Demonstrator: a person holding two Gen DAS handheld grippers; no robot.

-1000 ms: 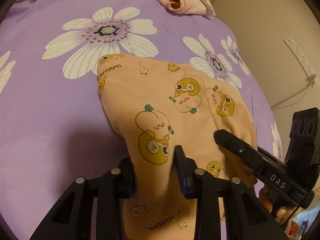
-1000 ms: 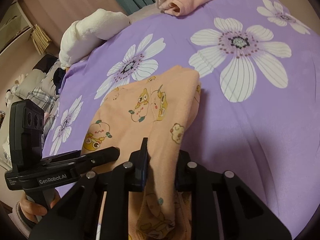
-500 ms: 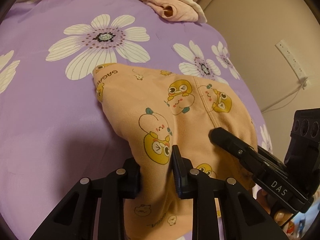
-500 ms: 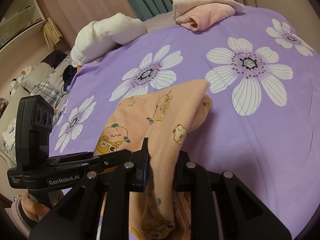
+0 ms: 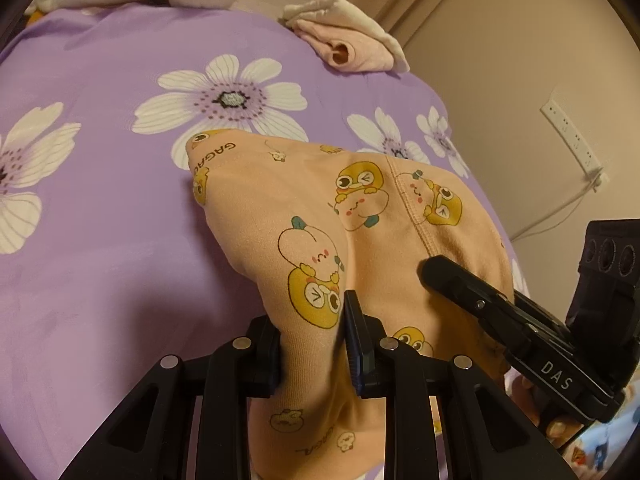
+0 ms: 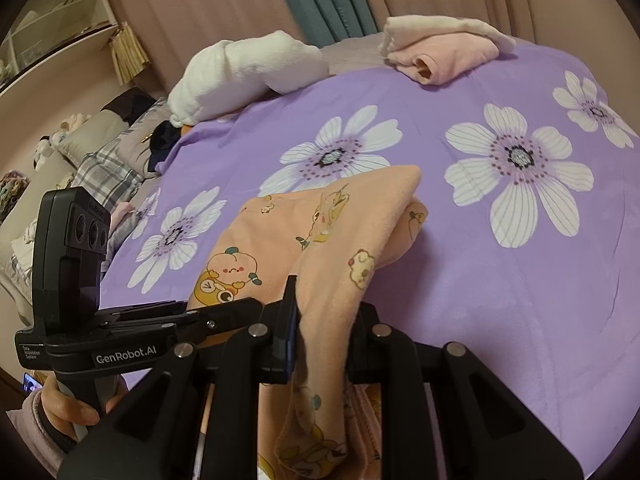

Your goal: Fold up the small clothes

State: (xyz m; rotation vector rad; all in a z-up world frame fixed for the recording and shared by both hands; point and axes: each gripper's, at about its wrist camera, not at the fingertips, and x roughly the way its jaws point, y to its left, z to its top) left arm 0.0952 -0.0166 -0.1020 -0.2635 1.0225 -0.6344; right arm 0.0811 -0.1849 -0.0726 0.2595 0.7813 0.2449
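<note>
A small peach garment (image 5: 304, 208) printed with yellow cartoon ducks lies on the purple flowered bedspread (image 5: 100, 220), its near end lifted. My left gripper (image 5: 314, 344) is shut on the garment's near left edge. My right gripper (image 6: 326, 340) is shut on the near right edge of the same garment (image 6: 320, 240). The right gripper shows at the right in the left wrist view (image 5: 496, 308), and the left gripper shows at the left in the right wrist view (image 6: 160, 324). The far end of the garment rests folded on the bed.
A folded pink and cream garment (image 5: 348, 44) lies at the far edge of the bed; it also shows in the right wrist view (image 6: 444, 56). A white plush pillow (image 6: 248, 72) sits at the back. A wall with a power strip (image 5: 572, 136) is right of the bed.
Both grippers have risen and pulled back, still holding the garment; its near end hangs higher off the bed and more of the room shows.
</note>
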